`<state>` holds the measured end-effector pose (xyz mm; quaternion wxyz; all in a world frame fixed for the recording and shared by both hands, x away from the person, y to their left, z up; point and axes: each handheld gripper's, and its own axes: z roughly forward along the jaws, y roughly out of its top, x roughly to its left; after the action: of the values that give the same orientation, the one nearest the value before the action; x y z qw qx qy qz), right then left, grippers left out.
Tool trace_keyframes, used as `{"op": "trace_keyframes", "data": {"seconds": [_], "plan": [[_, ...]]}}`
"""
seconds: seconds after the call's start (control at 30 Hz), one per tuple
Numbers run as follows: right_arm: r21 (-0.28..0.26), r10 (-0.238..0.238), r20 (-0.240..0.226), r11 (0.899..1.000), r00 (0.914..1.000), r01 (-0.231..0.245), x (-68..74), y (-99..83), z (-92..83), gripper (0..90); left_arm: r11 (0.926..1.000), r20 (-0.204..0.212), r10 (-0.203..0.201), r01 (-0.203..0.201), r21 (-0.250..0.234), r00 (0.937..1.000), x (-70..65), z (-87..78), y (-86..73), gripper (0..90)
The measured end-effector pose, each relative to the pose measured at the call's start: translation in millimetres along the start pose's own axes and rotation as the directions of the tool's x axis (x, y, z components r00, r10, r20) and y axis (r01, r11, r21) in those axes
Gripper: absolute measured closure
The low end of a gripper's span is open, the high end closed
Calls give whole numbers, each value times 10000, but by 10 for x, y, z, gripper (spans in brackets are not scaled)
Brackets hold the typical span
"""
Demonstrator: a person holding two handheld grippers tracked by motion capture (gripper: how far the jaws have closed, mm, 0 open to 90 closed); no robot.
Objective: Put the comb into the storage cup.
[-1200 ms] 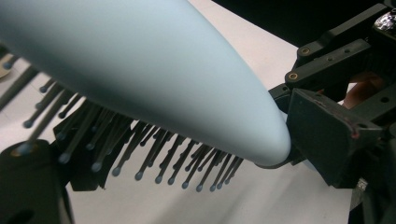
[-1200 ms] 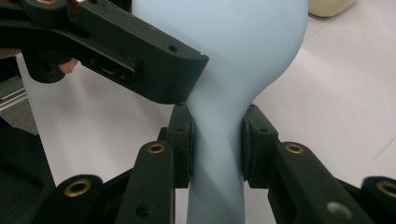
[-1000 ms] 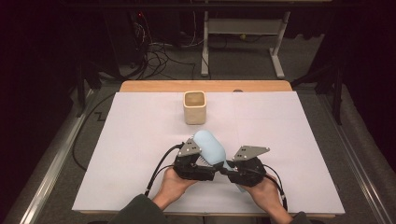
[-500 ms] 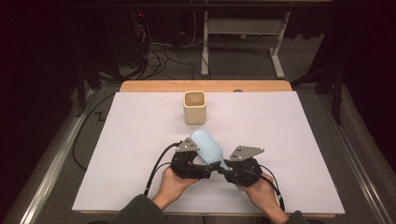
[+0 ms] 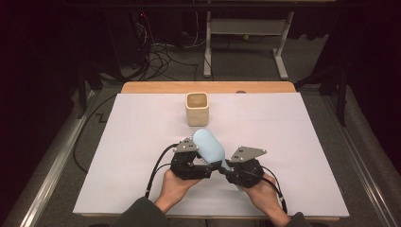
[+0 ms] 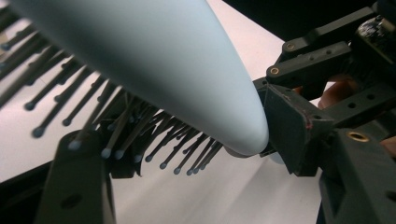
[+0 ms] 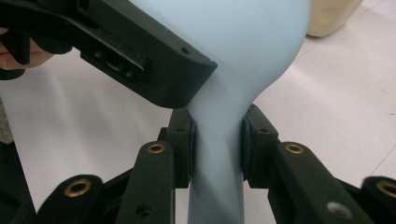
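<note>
Hairbrush (image 5: 209,145) handle sits pinched in my right tool (image 7: 217,140), steadying it. My left tool (image 6: 261,116) has just been closing around its head, pads not yet pressing.

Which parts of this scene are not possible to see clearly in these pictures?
- Inside of the beige cup: high view, its own walls hide the bottom.
- Handle end of the light blue hairbrush: right gripper view, cut off by the bottom edge; the right gripper clamps the neck.
- Left gripper contact: its jaws have just been closing around the brush head; bristles hide whether the fingers press.
</note>
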<state>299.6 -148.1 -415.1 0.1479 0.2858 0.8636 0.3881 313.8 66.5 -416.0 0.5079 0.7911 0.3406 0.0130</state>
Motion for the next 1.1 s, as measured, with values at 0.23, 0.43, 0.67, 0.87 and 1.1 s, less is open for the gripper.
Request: {"op": "trace_keyframes", "data": {"seconds": [0.23, 0.43, 0.67, 0.87, 1.1], "plan": [[26, -204, 77, 9998, 9998, 203, 12, 7, 21, 701, 9997, 336, -149, 154, -163, 9993, 27, -60, 27, 425], [-18, -197, 45, 9998, 9998, 197, 20, 22, 28, 702, 9997, 426, 15, -5, -227, 9991, 13, -92, 50, 467], [-179, -199, -15, 9996, 9998, 199, 16, 45, 20, 701, 9999, 525, 20, -12, -158, 9986, 11, -122, 87, 491], [-221, -122, -166, 9997, 9998, 118, 8, 50, 17, 701, 10000, 622, 13, -11, -42, 9981, 1, -136, 109, 517], [-287, -22, -441, 9996, 9990, 9, 7, 52, 1, 700, 10000, 846, 57, -59, 23, 9964, 5, -162, 125, 532]]}}
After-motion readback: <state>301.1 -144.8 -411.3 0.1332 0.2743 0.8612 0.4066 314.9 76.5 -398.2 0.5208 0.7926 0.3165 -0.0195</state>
